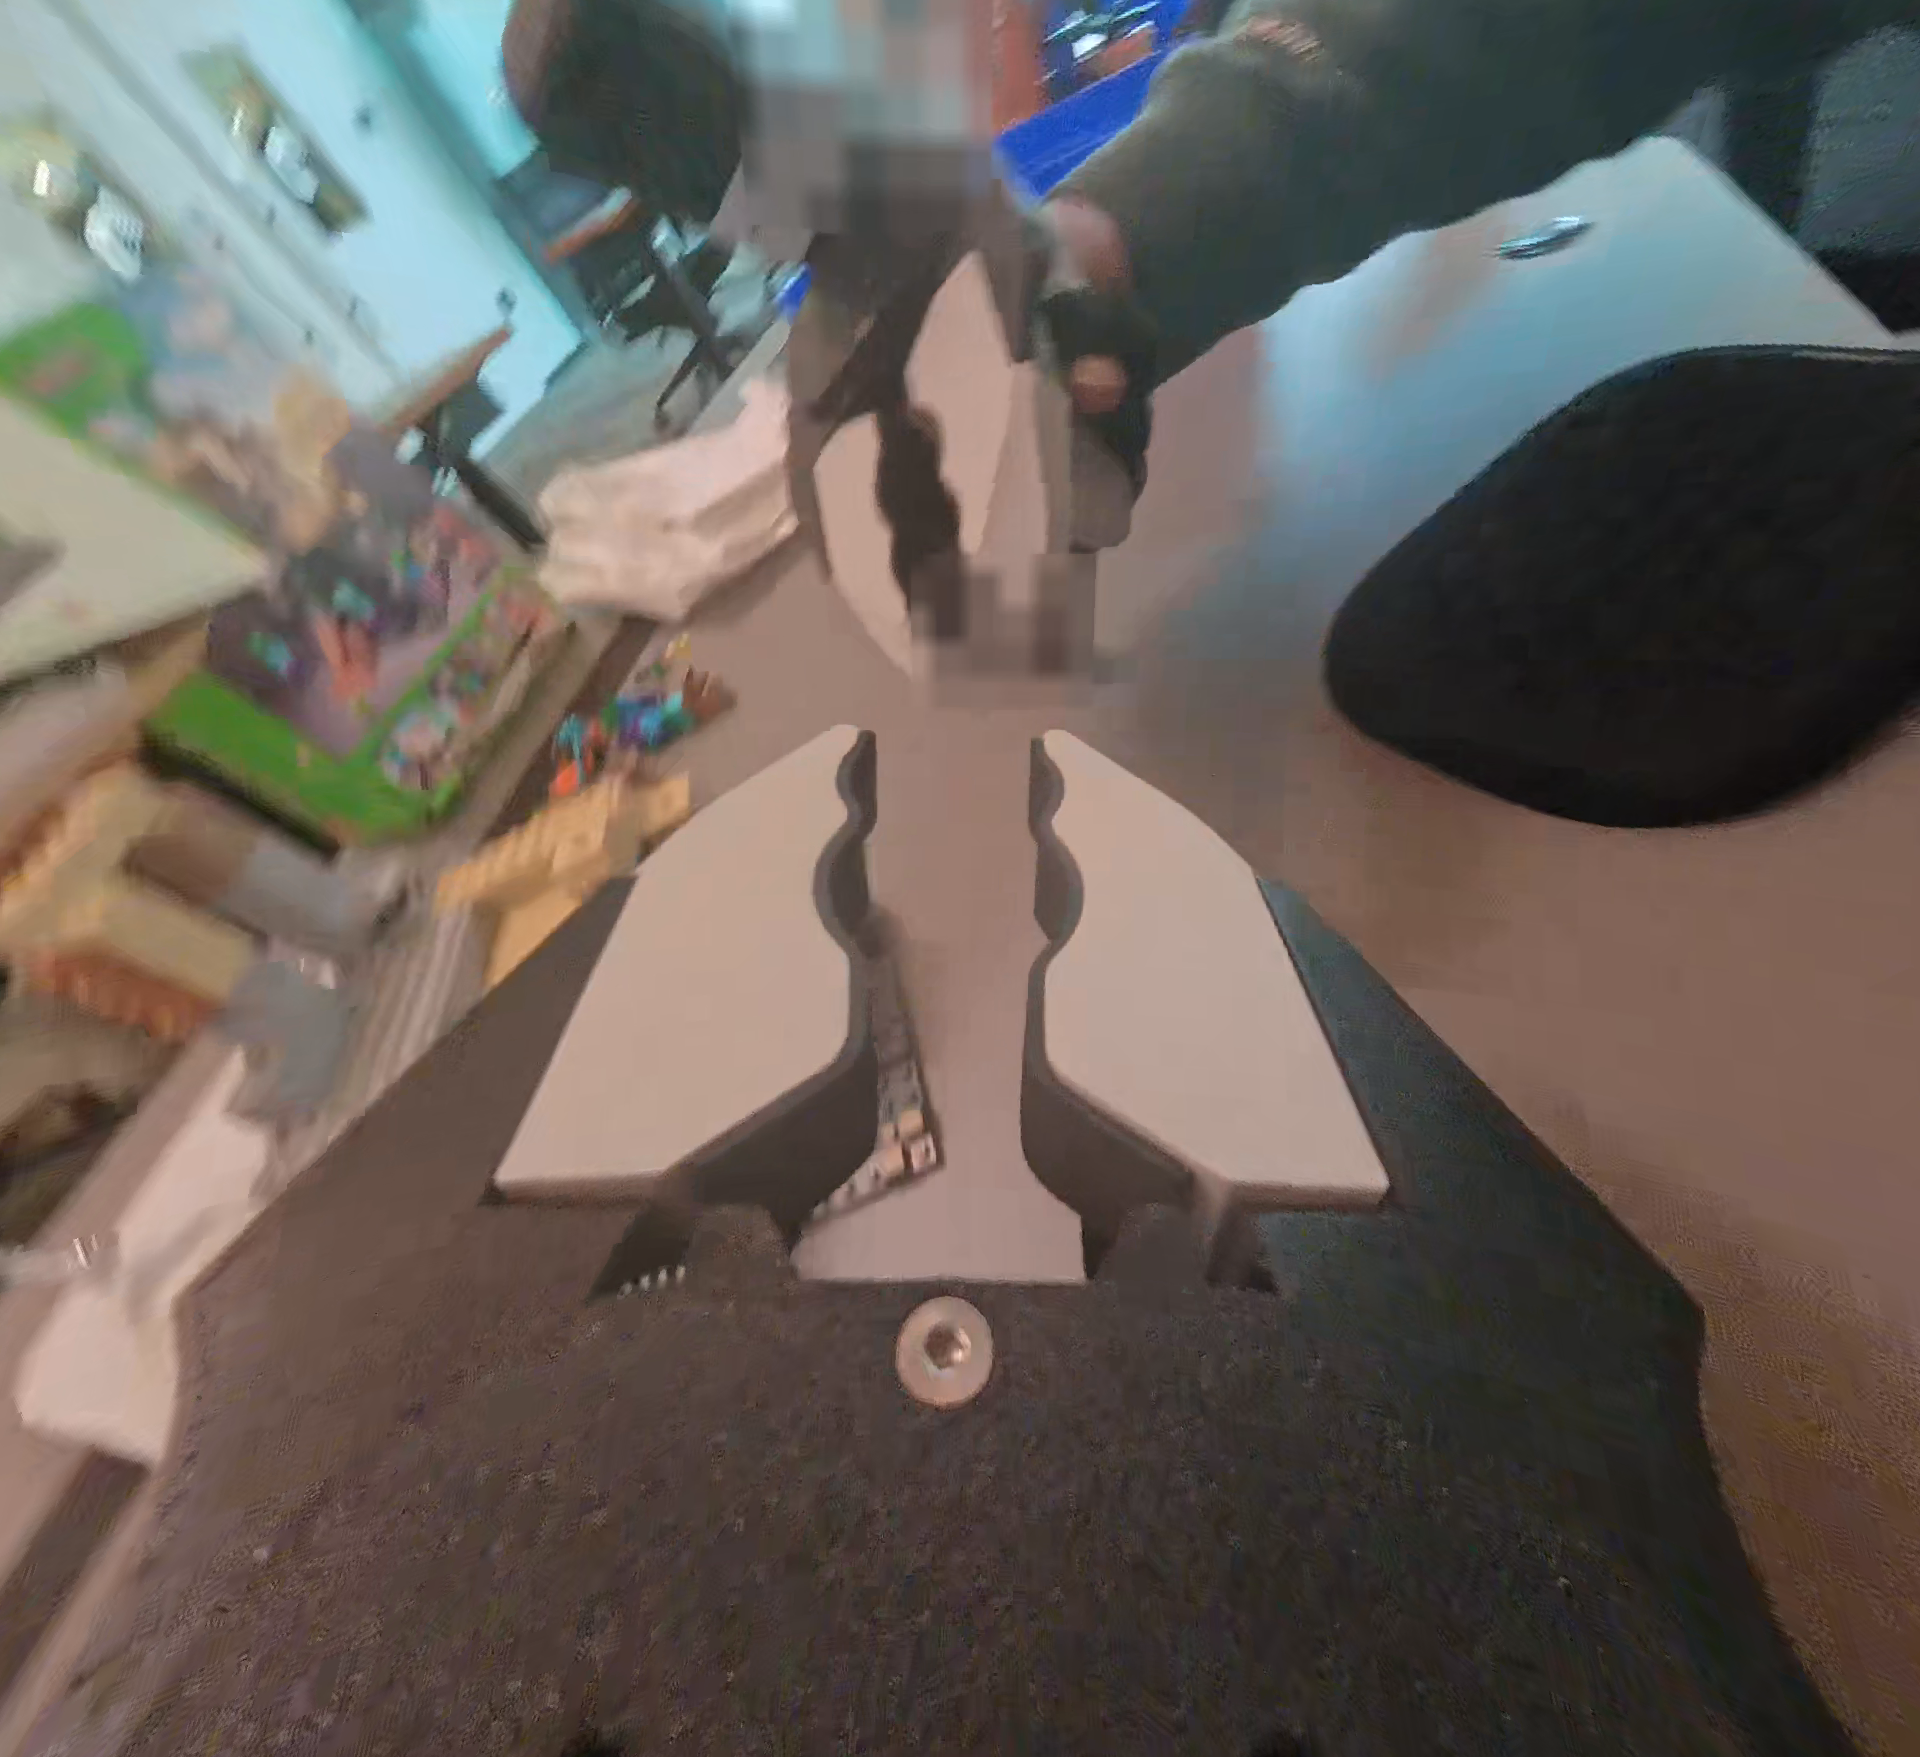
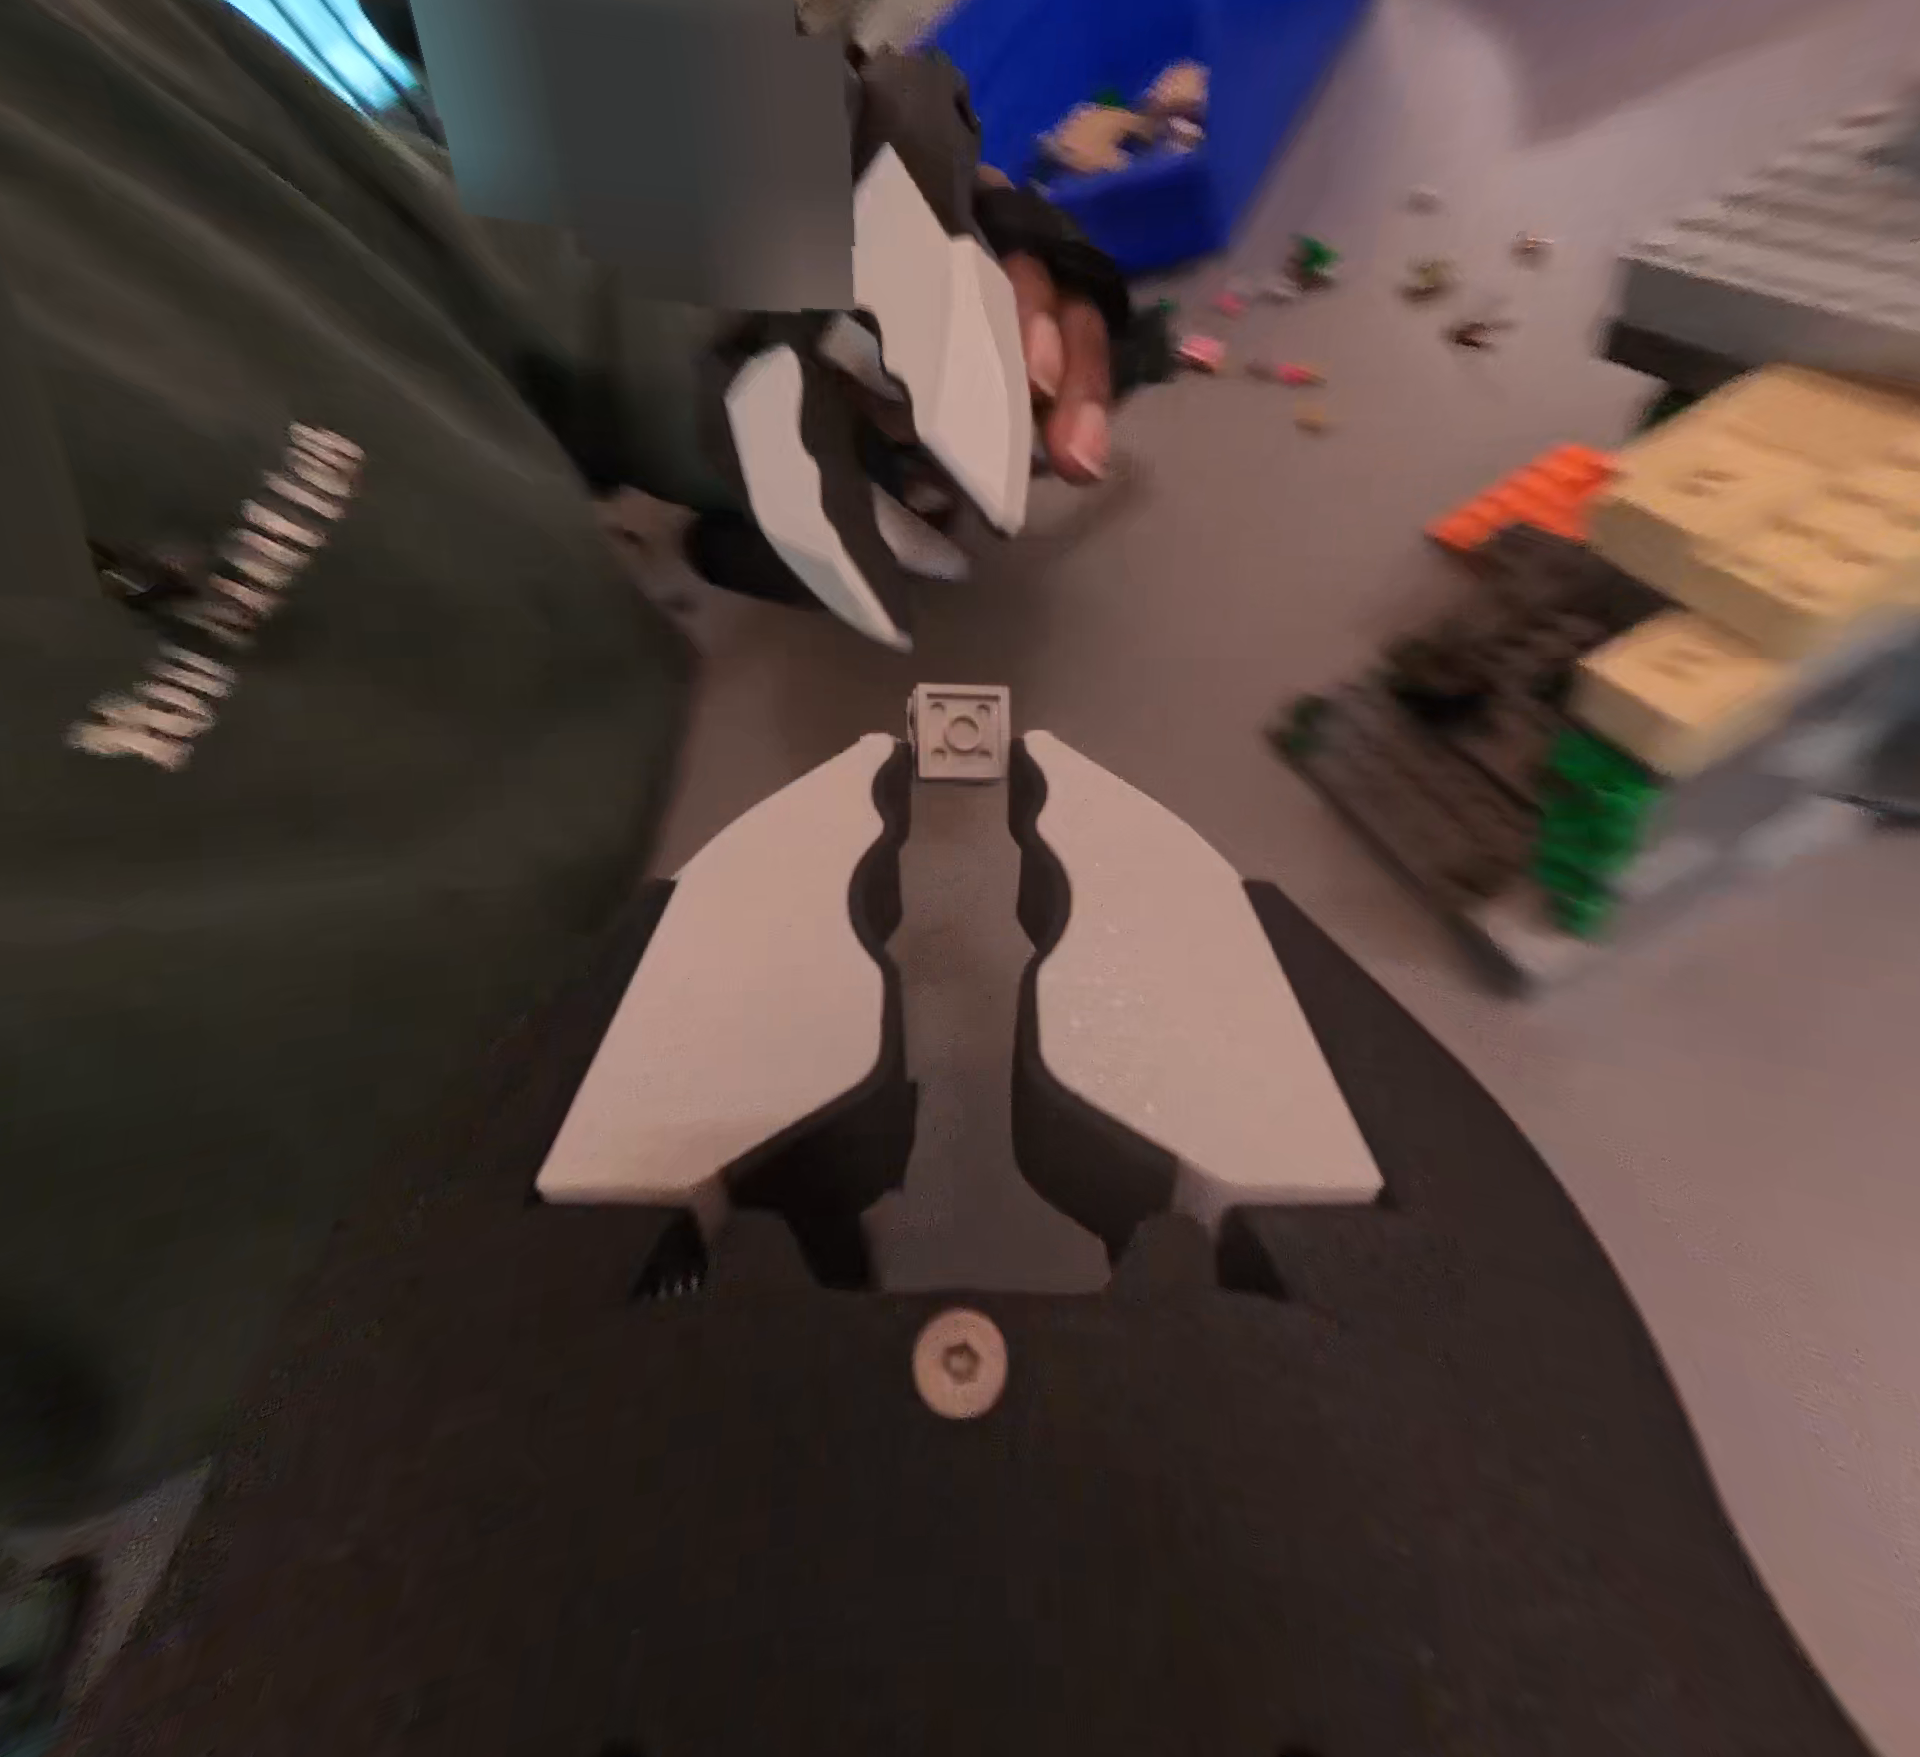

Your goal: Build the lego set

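My right gripper (image 2: 961, 757) is shut on a small grey square Lego piece (image 2: 961, 728), held at the fingertips with its underside facing the camera. My left gripper (image 1: 951, 757) is open and empty above the table (image 1: 1351, 1032). A dark studded strip (image 1: 899, 1110) shows in the gap, partly hidden by the left finger. The two grippers point at each other; the left one (image 2: 894, 481) hangs open just beyond the grey piece, and the right one (image 1: 935, 481) is blurred in the left wrist view. A partly built Lego model (image 2: 1538, 731) of tan, black, green and orange bricks stands at the right.
A blue bin (image 2: 1143, 45) with pieces stands at the back, with loose small bricks (image 2: 1351, 305) scattered before it. Lego boxes (image 1: 343, 658), a tan build (image 1: 561, 860) and white bags (image 1: 665, 512) lie at the left. A black chair seat (image 1: 1642, 585) is at the right. A person's dark sleeve (image 2: 260, 564) is close by. My two grippers' fingertips are within a few centimetres of each other.
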The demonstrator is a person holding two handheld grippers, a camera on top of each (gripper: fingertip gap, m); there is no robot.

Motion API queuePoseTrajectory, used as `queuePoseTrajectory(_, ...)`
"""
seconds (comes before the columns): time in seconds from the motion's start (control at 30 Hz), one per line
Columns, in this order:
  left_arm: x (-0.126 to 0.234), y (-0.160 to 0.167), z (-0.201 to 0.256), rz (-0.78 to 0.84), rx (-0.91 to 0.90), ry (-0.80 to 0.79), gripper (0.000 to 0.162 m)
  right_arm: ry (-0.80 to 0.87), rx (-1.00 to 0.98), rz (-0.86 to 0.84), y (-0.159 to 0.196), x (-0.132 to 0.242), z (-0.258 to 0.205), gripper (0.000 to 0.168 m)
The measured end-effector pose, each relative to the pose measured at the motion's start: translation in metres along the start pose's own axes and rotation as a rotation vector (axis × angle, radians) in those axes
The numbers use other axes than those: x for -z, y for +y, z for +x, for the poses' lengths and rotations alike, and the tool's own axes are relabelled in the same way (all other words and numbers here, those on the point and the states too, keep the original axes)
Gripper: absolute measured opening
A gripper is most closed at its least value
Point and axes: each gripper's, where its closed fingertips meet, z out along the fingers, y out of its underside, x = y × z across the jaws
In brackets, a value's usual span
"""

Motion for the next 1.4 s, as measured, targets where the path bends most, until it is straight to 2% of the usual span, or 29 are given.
queuePoseTrajectory(0.1,0.001,-0.024,0.021,0.053,-0.159,0.094,0.031,-0.19,-0.152,0.064,-0.012,-0.011,-0.03,0.017)
queuePoseTrajectory(0.17,0.001,-0.028,0.027,0.051,-0.23,0.11,0.028,-0.269,-0.217,0.043,-0.012,-0.017,-0.041,0.017)
queuePoseTrajectory(0.23,0.003,-0.026,0.031,0.033,-0.281,0.116,0.019,-0.297,-0.23,0.016,-0.01,-0.023,-0.047,0.017)
queuePoseTrajectory(0.37,0.009,-0.022,0.03,-0.009,-0.239,0.088,0.017,-0.243,-0.193,0.011,-0.011,-0.029,-0.044,0.018)
queuePoseTrajectory(0.47,0.012,-0.018,0.02,-0.021,-0.009,0.054,0.016,-0.059,0.01,0.123,-0.028,-0.02,-0.034,0.021)
queuePoseTrajectory(0.6,0.019,-0.022,0.011,0.014,0.48,0.159,0.016,0.397,0.611,0.148,-0.039,-0.009,-0.028,0.021)
queuePoseTrajectory(0.67,0.022,-0.032,0.008,0.046,0.708,0.257,0.015,0.525,0.839,0.084,-0.038,-0.015,-0.033,0.021)
queuePoseTrajectory(0.8,0.026,-0.049,0.004,0.086,0.987,0.409,0.015,0.674,1.108,0.023,-0.047,-0.022,-0.042,0.024)
queuePoseTrajectory(0.97,0.026,-0.055,0.009,0.073,1.1,0.475,0.015,0.707,1.212,-0.004,-0.058,-0.02,-0.049,0.025)
queuePoseTrajectory(1.03,0.024,-0.056,0.012,0.07,1.115,0.481,0.015,0.694,1.226,-0.025,-0.057,-0.022,-0.05,0.023)
queuePoseTrajectory(1.07,0.024,-0.057,0.011,0.074,1.115,0.477,0.015,0.685,1.217,-0.024,-0.056,-0.023,-0.05,0.017)
queuePoseTrajectory(1.17,0.026,-0.059,0.011,0.087,1.048,0.46,0.016,0.609,1.084,0.047,-0.058,-0.021,-0.052,0.017)
queuePoseTrajectory(1.3,0.03,-0.06,0.01,0.096,0.769,0.37,0.028,0.313,0.67,0.224,-0.062,-0.012,-0.062,0.016)
queuePoseTrajectory(1.4,0.031,-0.065,0.01,0.106,0.568,0.288,0.029,0.067,0.389,0.351,-0.069,-0.003,-0.07,0.016)
